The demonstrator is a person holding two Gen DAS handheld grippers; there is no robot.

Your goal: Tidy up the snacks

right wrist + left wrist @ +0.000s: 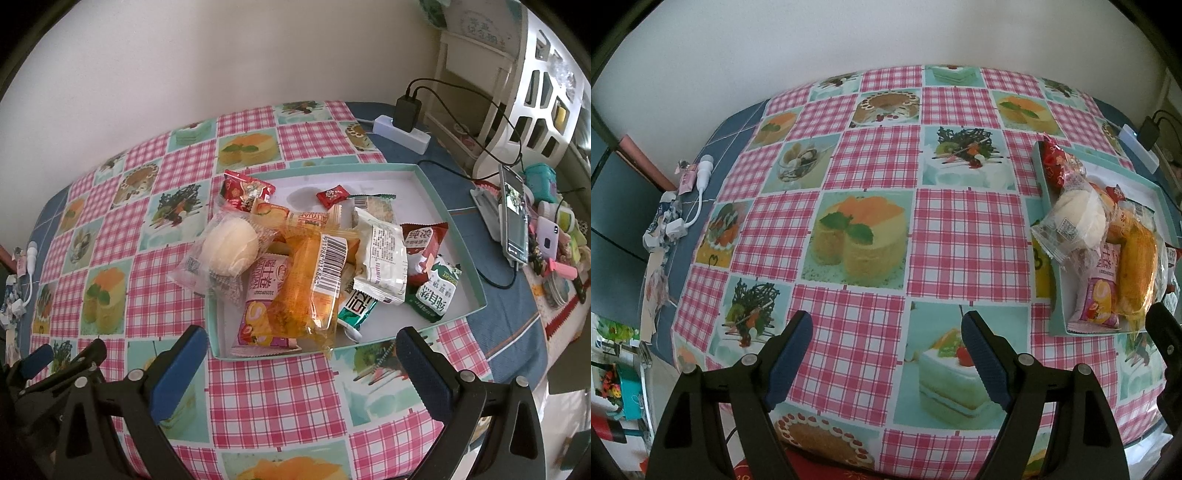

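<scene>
A shallow teal-rimmed tray holds several wrapped snacks: a round white bun, an orange cake in clear wrap, a pink roll pack, a white packet, a green milk carton, red packs. My right gripper stands open just short of the tray's near rim, nothing between its fingers. My left gripper is open over bare tablecloth, left of the tray, where the bun and cake show.
A checked cake-print cloth covers the table. A white cable and crumpled wrappers lie at the left edge. A power strip with charger, a propped phone and small clutter sit right of the tray. A wall lies behind.
</scene>
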